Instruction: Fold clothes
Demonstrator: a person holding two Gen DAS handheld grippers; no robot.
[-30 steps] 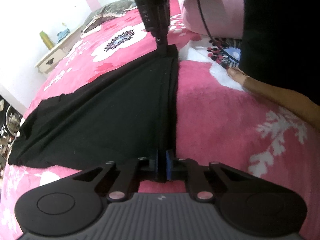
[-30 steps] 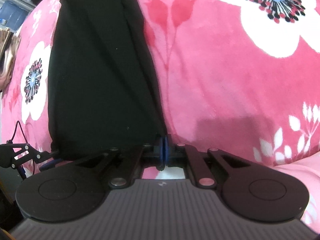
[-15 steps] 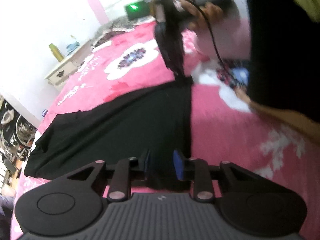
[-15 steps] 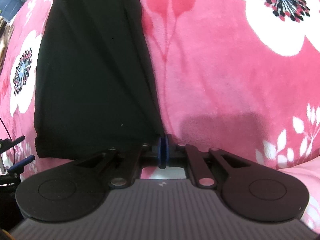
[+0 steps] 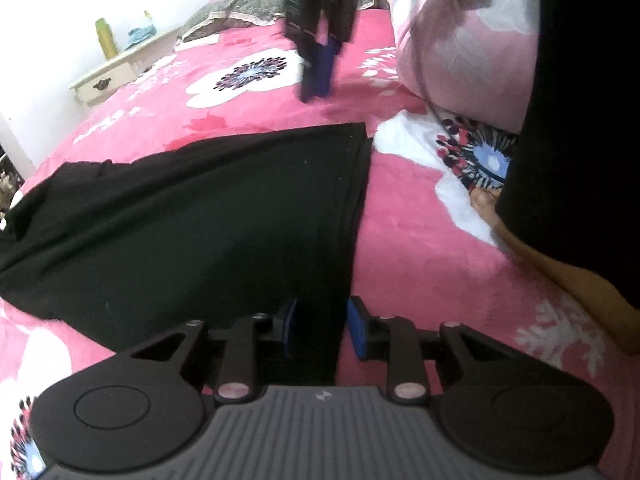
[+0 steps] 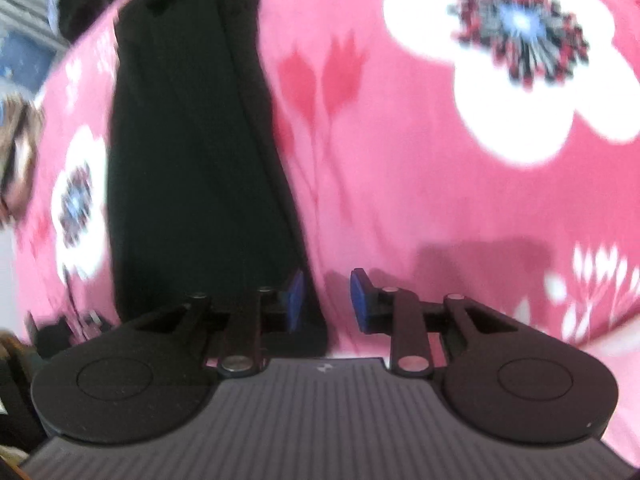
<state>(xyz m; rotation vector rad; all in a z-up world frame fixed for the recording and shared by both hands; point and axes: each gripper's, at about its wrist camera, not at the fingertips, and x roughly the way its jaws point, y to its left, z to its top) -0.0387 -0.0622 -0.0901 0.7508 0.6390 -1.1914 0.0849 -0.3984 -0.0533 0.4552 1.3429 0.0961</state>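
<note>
Pillow [image 5: 460, 40], seemingly, beyond black garment [image 5: 192, 220]

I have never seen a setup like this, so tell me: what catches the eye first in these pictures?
The bright pink fleece blanket with big white flowers fills both views. A folded black cloth garment lies flat across it, a dark slab against the pink. At the bottom of the left view, the left gripper has its blue-padded fingers open astride the garment's edge, and the right gripper hangs blurred above the far corner.

Pink floral bed [image 5: 420, 240] under flat black garment [image 5: 192, 224]
</note>
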